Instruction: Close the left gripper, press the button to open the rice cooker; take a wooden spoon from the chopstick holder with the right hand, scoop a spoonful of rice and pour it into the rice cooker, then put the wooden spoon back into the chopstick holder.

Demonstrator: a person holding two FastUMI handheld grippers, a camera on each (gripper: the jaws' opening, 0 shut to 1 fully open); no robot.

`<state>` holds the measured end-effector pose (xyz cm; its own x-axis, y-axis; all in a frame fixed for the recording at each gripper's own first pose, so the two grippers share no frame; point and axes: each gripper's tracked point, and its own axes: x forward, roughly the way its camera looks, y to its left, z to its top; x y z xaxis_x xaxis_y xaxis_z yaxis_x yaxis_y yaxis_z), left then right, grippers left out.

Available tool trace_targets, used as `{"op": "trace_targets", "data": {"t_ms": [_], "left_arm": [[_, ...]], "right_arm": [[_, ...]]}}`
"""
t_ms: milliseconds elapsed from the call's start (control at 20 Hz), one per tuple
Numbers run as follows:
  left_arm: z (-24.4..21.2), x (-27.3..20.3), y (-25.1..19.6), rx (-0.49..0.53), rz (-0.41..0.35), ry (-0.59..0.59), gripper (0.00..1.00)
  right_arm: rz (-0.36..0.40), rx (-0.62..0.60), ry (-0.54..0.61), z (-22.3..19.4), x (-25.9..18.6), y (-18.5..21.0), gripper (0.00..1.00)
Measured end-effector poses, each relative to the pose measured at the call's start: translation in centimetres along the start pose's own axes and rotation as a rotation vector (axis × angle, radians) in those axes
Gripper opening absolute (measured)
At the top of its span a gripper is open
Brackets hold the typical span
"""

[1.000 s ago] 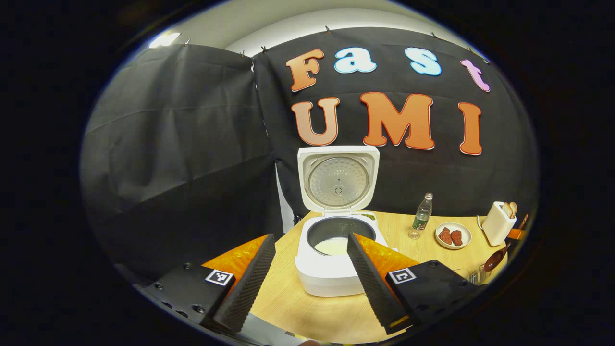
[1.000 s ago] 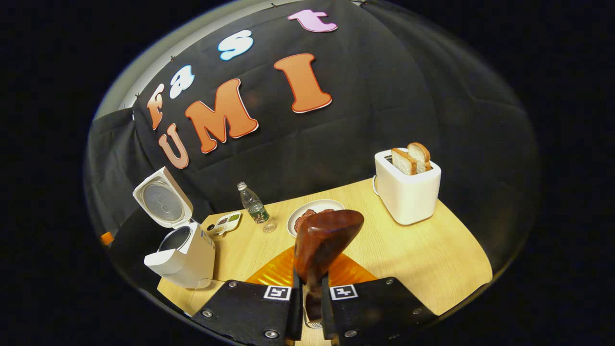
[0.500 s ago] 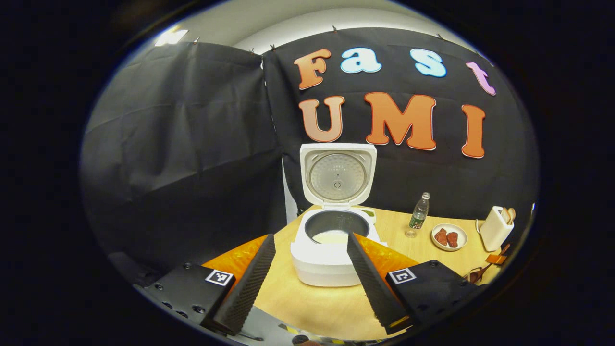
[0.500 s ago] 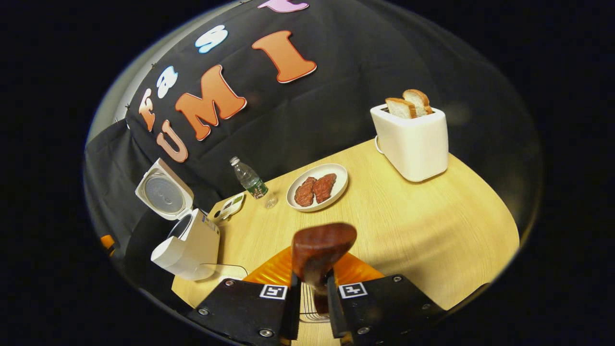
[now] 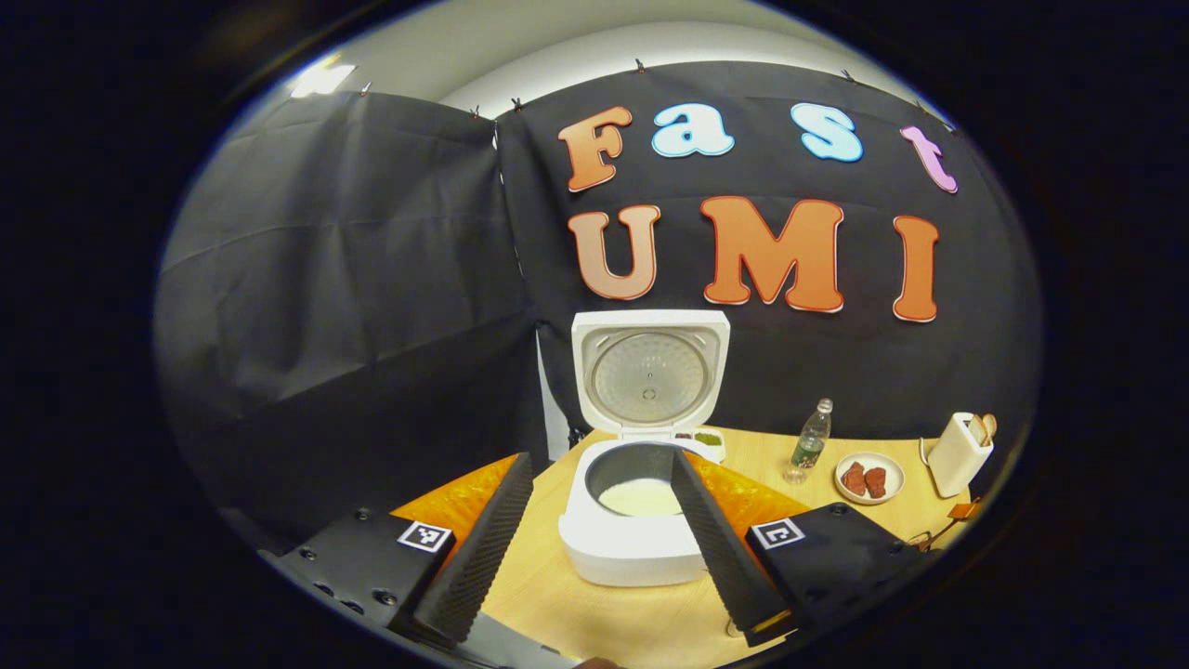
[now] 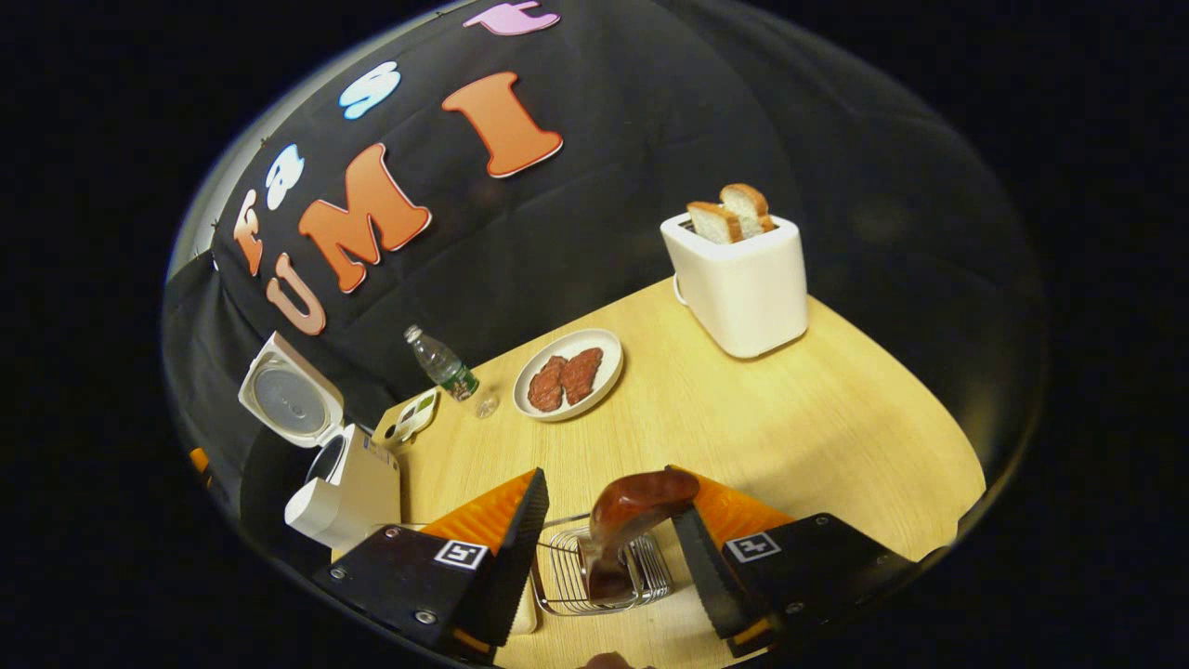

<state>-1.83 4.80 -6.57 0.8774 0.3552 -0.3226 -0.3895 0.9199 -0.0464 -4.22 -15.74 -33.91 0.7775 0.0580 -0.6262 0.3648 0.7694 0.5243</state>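
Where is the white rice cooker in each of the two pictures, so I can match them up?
Left gripper view: the rice cooker sits at lower centre, lid up, between the gripper's two fingers.
Right gripper view: the rice cooker stands at the lower left, on the table's edge.
Shared landmark: the water bottle.

No legible text for me on anything on the worktop. The water bottle (image 6: 446,368) has a green label, too small to read. The rice cooker (image 6: 348,483) carries a small sticker on its side, unreadable. Square black-and-white marker tags (image 6: 462,554) sit on each gripper body; they are patterns, not characters.
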Motion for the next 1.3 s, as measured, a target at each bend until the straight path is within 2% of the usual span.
{"op": "trace_targets", "data": {"t_ms": [100, 200, 250, 300, 350, 500, 650, 750, 850, 1000, 1200, 1300], "left_arm": [[2.6, 2.5, 0.1, -0.035, -0.029, -0.022, 1.0], [6.0, 5.3, 0.9, -0.032, -0.022, -0.072, 1.0], [7.8, 6.5, 0.9, -0.033, -0.031, -0.098, 0.96], [9.3, 7.9, 0.9, -0.029, -0.036, -0.117, 1.0], [10.8, 9.3, 1.0, -0.023, -0.036, -0.13, 0.96], [14.6, 14.2, 0.5, -0.004, -0.038, -0.184, 0.97], [16.0, 19.5, -0.6, 0.027, -0.065, -0.192, 0.96], [16.4, 23.0, -1.2, 0.027, -0.076, -0.17, 0.96], [15.7, 26.6, -2.7, 0.016, -0.122, -0.121, 0.98], [13.1, 30.9, -5.0, 0.009, -0.179, 0.006, 0.98], [8.8, 34.1, -6.8, -0.021, -0.185, 0.2, 0.96], [8.1, 33.9, -6.8, 0.032, -0.163, 0.228, 0.99]], "right_arm": [[-0.038, -0.037, -0.041, 1.9, -1.3, 0.0, 0.87], [-0.071, -0.094, -0.095, 4.2, -2.4, 0.7, 0.92], [-0.084, -0.125, -0.116, 5.8, -2.8, 2.0, 0.93], [-0.09, -0.155, -0.134, 6.6, -3.4, 2.8, 0.93], [-0.099, -0.18, -0.154, 7.2, -4.2, 3.5, 0.93], [-0.098, -0.212, -0.188, 8.6, -5.8, 6.0, 0.94], [-0.104, -0.23, -0.222, 9.2, -7.0, 8.0, 0.95], [-0.119, -0.247, -0.249, 9.8, -7.9, 8.8, 0.95], [-0.135, -0.272, -0.255, 9.7, -8.7, 9.3, 0.95], [-0.154, -0.298, -0.267, 10.0, -9.5, 9.7, 0.95], [-0.141, -0.297, -0.256, 10.0, -9.4, 10.5, 0.95], [-0.129, -0.312, -0.257, 10.5, -9.3, 11.0, 0.95]]}}
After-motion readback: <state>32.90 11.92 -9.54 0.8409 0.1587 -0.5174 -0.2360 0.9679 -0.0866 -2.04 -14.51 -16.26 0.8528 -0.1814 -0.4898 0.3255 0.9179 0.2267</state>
